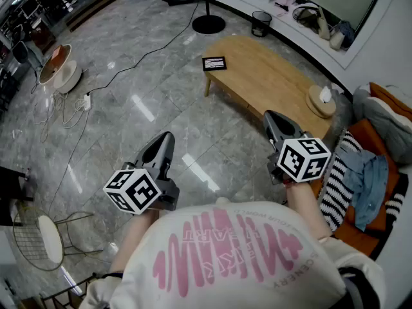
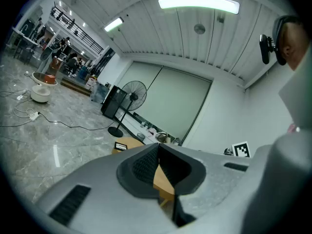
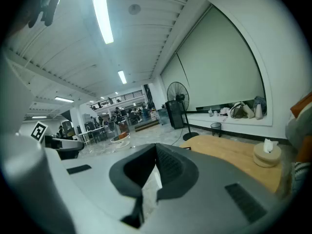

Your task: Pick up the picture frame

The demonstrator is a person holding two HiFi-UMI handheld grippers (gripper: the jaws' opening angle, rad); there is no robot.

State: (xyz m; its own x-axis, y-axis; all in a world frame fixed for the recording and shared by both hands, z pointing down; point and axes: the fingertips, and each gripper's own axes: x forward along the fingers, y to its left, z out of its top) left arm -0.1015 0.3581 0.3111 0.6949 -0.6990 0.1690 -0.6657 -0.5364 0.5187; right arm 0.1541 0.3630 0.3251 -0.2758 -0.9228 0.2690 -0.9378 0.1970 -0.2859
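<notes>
The picture frame [image 1: 214,64], small, dark-rimmed and rectangular, lies flat near the far left corner of a low wooden table [image 1: 270,76]. Both grippers hover over the floor short of the table and well away from the frame. My left gripper [image 1: 166,138] is shut with nothing in it. My right gripper [image 1: 270,116], just in front of the table's near edge, is shut and empty too. In the left gripper view the frame [image 2: 120,146] shows small beyond the left gripper's [image 2: 158,145] touching jaws. In the right gripper view the right gripper [image 3: 156,146] has its jaws meeting, with the table [image 3: 229,152] to the right.
A round wooden holder [image 1: 322,100] with tissue sits on the table's right end. A sofa with clothes [image 1: 370,172] is at the right. A fan base [image 1: 208,23], a bin [image 1: 261,22], a floor cable [image 1: 129,63] and a wire chair [image 1: 38,237] stand around.
</notes>
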